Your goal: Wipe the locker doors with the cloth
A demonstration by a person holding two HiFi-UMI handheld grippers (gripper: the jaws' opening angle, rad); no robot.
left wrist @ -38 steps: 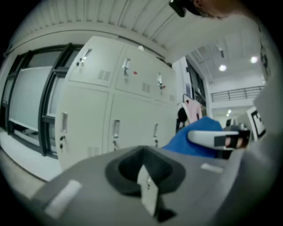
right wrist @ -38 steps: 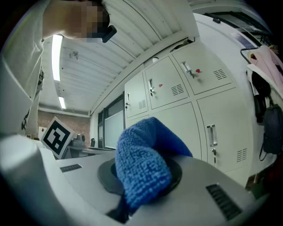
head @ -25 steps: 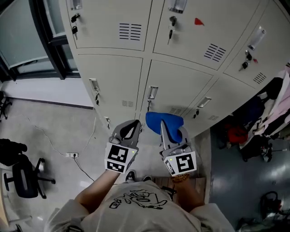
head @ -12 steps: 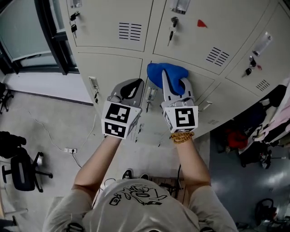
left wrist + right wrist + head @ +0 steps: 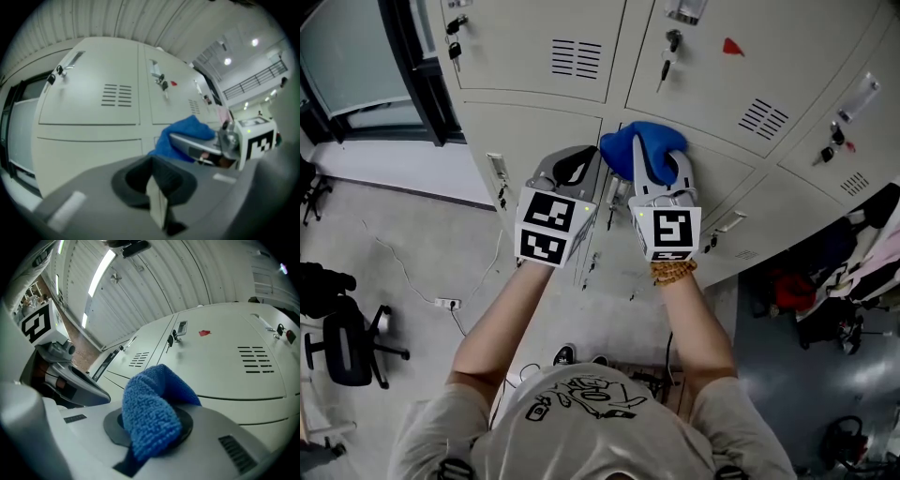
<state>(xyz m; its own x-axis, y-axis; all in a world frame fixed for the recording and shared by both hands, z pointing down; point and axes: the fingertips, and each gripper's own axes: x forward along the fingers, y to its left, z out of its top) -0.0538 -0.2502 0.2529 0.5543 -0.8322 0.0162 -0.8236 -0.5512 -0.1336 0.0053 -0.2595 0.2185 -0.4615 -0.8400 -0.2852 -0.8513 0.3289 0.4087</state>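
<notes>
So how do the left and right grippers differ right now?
The left gripper is shut on nothing; the right gripper is shut on the blue cloth. The right gripper holds its cloth at a locker door; the left gripper carries nothing there. Both are raised side by side.

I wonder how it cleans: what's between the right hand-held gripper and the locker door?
The blue cloth, clamped in the right hand-held gripper, lies between it and the locker door, seen in head and right gripper views.

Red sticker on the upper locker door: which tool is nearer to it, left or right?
Right. The right tool, shut on the blue cloth, is below and left of the red sticker; the left tool, shut on nothing, is farther left.
</notes>
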